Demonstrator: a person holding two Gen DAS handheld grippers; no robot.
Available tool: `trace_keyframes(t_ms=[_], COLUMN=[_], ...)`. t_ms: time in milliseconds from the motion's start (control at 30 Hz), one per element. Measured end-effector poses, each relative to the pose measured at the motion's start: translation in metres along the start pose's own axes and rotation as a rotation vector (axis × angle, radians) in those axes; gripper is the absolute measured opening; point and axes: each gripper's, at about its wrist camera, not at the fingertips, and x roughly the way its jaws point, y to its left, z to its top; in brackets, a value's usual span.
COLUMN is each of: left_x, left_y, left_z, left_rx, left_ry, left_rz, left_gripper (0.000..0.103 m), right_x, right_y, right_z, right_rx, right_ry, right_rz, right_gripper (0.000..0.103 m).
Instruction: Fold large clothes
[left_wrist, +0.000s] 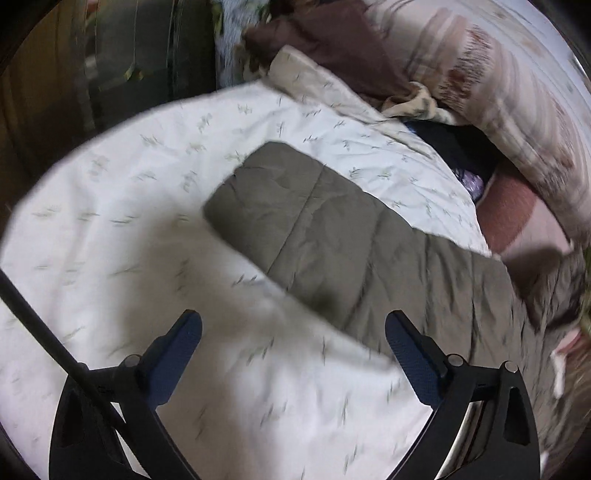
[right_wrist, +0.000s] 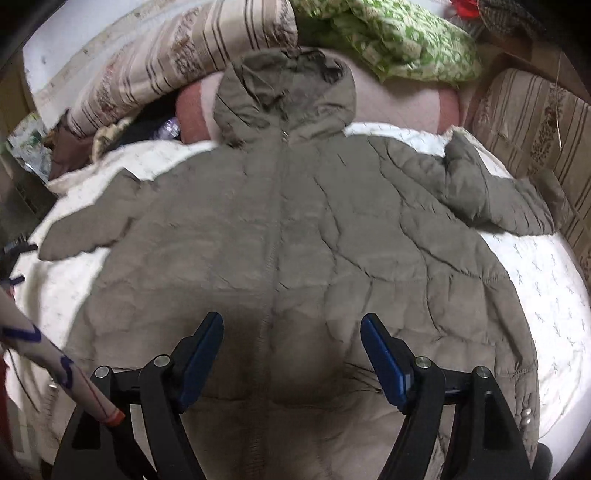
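Right gripper (right_wrist: 291, 354), jaws spread wide with nothing between the blue pads, angled downward over the lower middle of a quilted olive-grey hooded jacket (right_wrist: 295, 240). Left gripper (left_wrist: 293, 354), jaws likewise spread and empty, angled down over the white leaf-print bedspread (left_wrist: 129, 184) just beside the jacket's sleeve (left_wrist: 295, 221).

The jacket lies flat, zipper up, across the middle of the bed; its hood (right_wrist: 284, 96) points to the head edge, one sleeve extended toward the left edge, the other (right_wrist: 491, 192) bunched near the right edge.

Along the head edge: a striped pillow (right_wrist: 177, 59), a green-patterned quilt (right_wrist: 402, 40) and a pink bolster (right_wrist: 406, 103) under the hood. A brown cloth (left_wrist: 332, 40) lies crumpled at the far left corner. No container is visible. The left view is motion-blurred.
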Motion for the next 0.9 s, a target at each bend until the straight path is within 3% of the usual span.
trace_keyframes(t_ms=[100,233,400,433,467,500,567,733,900], left_x=[0.031,0.054,0.065,0.066,0.066,0.066,0.059,0.02,-0.045], left_y=[0.007,0.012,0.007,0.003,0.0,-0.002,-0.002,-0.024,-0.088], left_z=[0.014,0.033,0.052,0.054,0.055,0.055,0.054,0.052,0.034], left_rx=[-0.057,-0.128,-0.154,-0.133,-0.115,-0.104,-0.105,-0.047,0.112], left_ry=[0.045,0.033,0.02,0.022,0.023,0.031,0.026,-0.031,-0.12], left_rz=[-0.061,-0.11,-0.085,-0.052,-0.002,0.03,0.03,0.04,-0.012], left_gripper=[0.093,0.093,0.091,0.073,0.039,0.028,0.019,0.016,0.014], right_x=[0.014,0.024,0.033,0.036,0.038,0.04,0.041,0.035,0.01], right_y=[-0.011,-0.016,-0.009,-0.009,-0.008,-0.008,-0.008,-0.009,-0.012], right_z=[-0.001,0.001,0.002,0.001,0.001,0.0,-0.001,-0.002,-0.003], right_rx=[0.036,0.047,-0.005,-0.012,-0.017,-0.019,-0.026,-0.048,-0.076], right_ry=[0.024,0.031,0.028,0.031,0.034,0.036,0.038,0.022,-0.035], right_rz=[-0.011,-0.018,-0.048,-0.051,-0.054,-0.056,-0.057,-0.037,-0.028], right_gripper=[0.081,0.081,0.081,0.081,0.081,0.081,0.081,0.081,0.081])
